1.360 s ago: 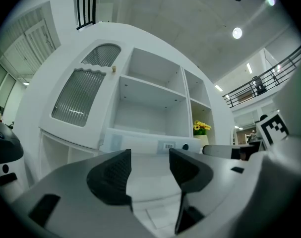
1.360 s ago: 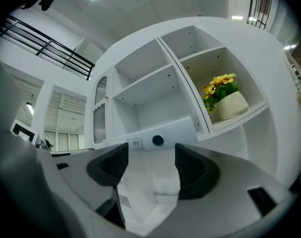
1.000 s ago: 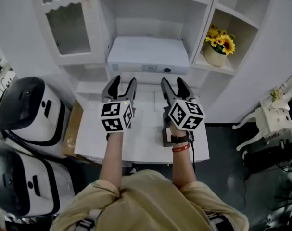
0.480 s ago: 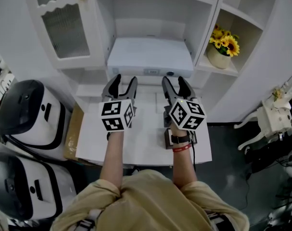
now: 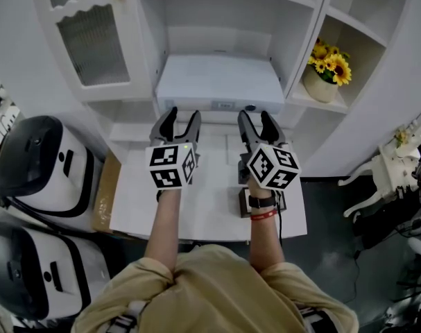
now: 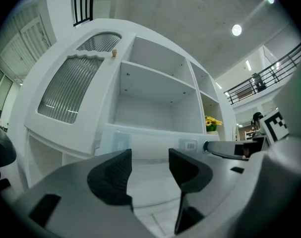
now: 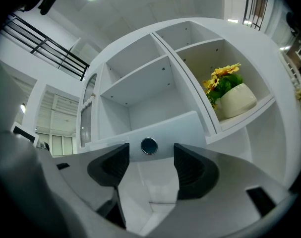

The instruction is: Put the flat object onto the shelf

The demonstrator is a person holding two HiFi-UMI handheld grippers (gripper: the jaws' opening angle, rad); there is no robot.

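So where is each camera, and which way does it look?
Head view: on the person's head, looking down at the table, both forearms, the left gripper and right gripper.
Left gripper view: on the left gripper, facing the cabinet along its open jaws; the right gripper's cube at right.
Right gripper view: on the right gripper, facing the cabinet past its open jaws.
Shared: all three show the flat white box and flower pot.

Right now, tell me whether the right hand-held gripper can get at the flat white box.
Probably yes: the right hand-held gripper stands open just short of the flat white box, with nothing visible between them.
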